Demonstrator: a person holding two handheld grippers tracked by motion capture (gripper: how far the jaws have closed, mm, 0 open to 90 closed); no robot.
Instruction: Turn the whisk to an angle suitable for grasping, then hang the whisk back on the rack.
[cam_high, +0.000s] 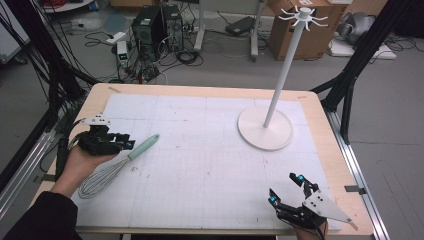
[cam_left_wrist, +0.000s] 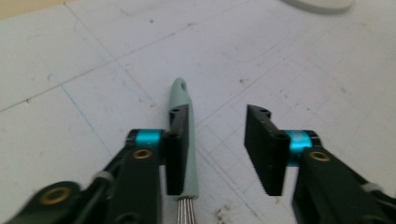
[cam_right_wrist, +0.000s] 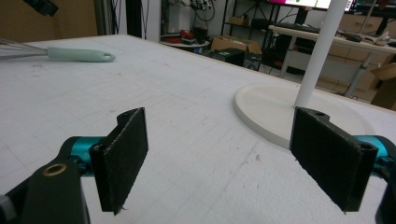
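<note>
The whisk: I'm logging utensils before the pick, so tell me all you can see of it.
The whisk has a pale mint-green handle with a hanging hole at its tip and a balloon of silvery wires. It lies flat on the white gridded mat, handle pointing towards the table's middle. The open left gripper straddles the handle, one jaw right against it.

The tabletop (cam_high: 320, 107) is light wood with round corners. A big white mat (cam_high: 210, 165) with thin grid lines covers most of it. A whisk (cam_high: 117, 167) with a pale green handle and wire loops lies on the mat at the left. A white stand (cam_high: 265, 129) with a round flat base and a tall pole sits on the mat at the far right.
</note>
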